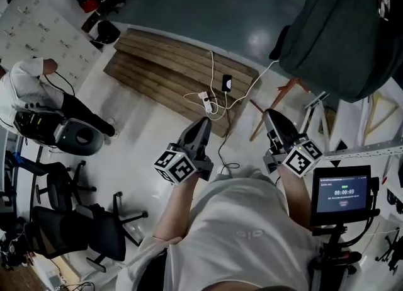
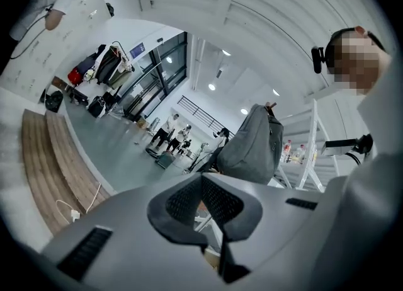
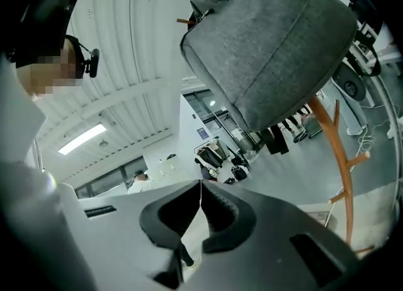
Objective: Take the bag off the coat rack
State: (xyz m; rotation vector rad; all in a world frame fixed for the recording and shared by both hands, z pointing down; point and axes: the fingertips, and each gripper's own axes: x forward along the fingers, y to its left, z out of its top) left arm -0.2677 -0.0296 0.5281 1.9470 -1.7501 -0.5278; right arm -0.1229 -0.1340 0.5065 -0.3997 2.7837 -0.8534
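Head view: left gripper (image 1: 204,122) and right gripper (image 1: 271,115) are held side by side in front of the person's chest, both jaws closed, nothing in them. Grey bag (image 1: 340,28) hangs at the top right, above and to the right of the right gripper, not touching either one. Coat rack (image 1: 291,86) shows as orange wooden legs under the bag, on the floor. Pale floor (image 1: 145,119), wooden plank panel (image 1: 170,66) beyond the grippers, white cables (image 1: 211,101) and a phone (image 1: 227,83) at its near edge. Office chairs (image 1: 82,227) lower left, a seated person (image 1: 25,85) at far left, a small screen (image 1: 343,194) on a stand at right.

Left gripper view: jaws pressed together, empty. Bag ahead, up and right of the jaw tips, well apart. Open hall, grey floor, people (image 2: 170,135) standing far off.

Right gripper view: jaws together, empty. Bag hangs above and right of the tips, apart, on the rack's orange pole. Ribbed white ceiling, clothes rail (image 3: 214,154) behind.
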